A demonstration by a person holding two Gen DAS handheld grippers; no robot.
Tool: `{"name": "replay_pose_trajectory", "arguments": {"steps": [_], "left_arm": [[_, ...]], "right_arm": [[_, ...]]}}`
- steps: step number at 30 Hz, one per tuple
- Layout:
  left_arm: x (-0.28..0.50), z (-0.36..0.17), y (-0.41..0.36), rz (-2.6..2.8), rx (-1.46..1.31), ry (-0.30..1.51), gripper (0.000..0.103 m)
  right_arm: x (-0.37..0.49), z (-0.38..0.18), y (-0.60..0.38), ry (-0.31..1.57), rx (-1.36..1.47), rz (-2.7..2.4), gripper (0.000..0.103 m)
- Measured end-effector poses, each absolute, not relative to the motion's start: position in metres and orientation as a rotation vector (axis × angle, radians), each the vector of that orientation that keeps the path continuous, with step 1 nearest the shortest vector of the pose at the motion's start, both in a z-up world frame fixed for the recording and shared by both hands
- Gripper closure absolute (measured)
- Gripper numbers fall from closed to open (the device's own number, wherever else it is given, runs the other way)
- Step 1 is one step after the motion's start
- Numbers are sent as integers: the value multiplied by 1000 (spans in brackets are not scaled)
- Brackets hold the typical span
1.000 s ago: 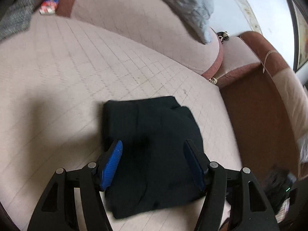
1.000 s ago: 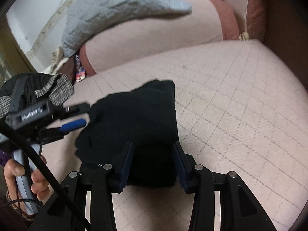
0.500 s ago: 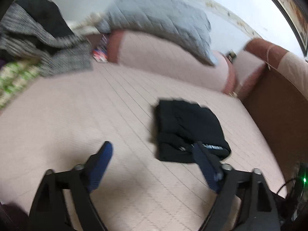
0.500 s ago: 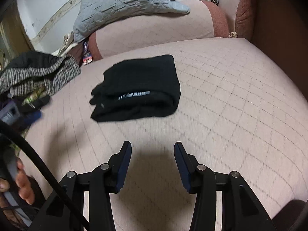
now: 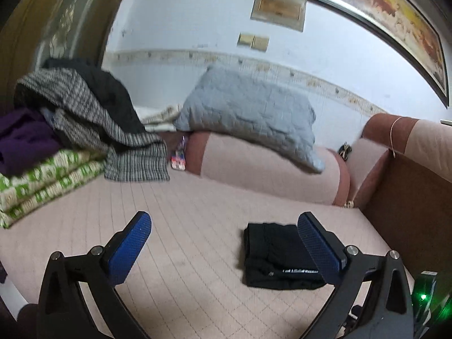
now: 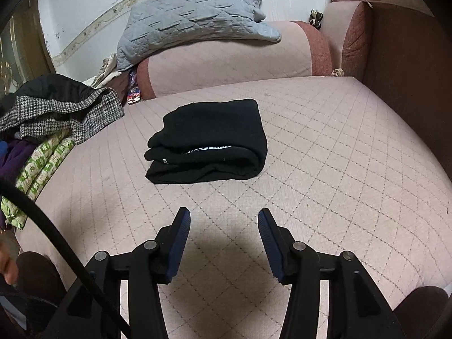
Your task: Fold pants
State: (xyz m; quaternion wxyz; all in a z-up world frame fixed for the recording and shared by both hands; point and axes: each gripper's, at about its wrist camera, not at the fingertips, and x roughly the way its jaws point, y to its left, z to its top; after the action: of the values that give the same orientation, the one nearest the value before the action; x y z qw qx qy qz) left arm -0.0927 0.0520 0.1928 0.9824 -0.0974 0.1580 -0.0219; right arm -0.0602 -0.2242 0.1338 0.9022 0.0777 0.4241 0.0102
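The black pants (image 6: 209,141) lie folded into a compact bundle on the pink quilted sofa seat (image 6: 325,147), with a white logo strip showing at the near edge. In the left wrist view the pants (image 5: 276,257) sit low right, partly behind the right finger. My left gripper (image 5: 224,230) is open and empty, raised and back from the bundle. My right gripper (image 6: 223,219) is open and empty, above the seat, well short of the pants.
A pile of clothes and a green patterned blanket (image 5: 48,175) lies at the left. A grey quilted pillow (image 6: 192,19) rests on the backrest bolster. The brown sofa arm (image 6: 404,65) rises on the right. A black cable (image 6: 56,243) crosses the lower left.
Both grippers have pulled back and up from the folded pants, which stay on the seat. The left gripper opened wider and tilted up toward the wall.
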Motion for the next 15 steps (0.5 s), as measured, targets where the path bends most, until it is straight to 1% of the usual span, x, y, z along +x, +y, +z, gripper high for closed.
{"name": "replay_pose_trajectory", "arguments": {"steps": [3, 6, 11, 15], "left_arm": [[-92, 199, 46, -49, -187, 372, 0], [-85, 194, 42, -77, -194, 419, 0], [-73, 176, 36, -63, -171, 506, 0], [-72, 170, 31, -56, -158, 513, 0]], "right_arm": [[-60, 133, -226, 878, 168, 16, 48], [-60, 132, -230, 879, 178, 13, 48], [-62, 131, -231, 874, 177, 14, 42], [-62, 127, -227, 884, 163, 22, 42]]}}
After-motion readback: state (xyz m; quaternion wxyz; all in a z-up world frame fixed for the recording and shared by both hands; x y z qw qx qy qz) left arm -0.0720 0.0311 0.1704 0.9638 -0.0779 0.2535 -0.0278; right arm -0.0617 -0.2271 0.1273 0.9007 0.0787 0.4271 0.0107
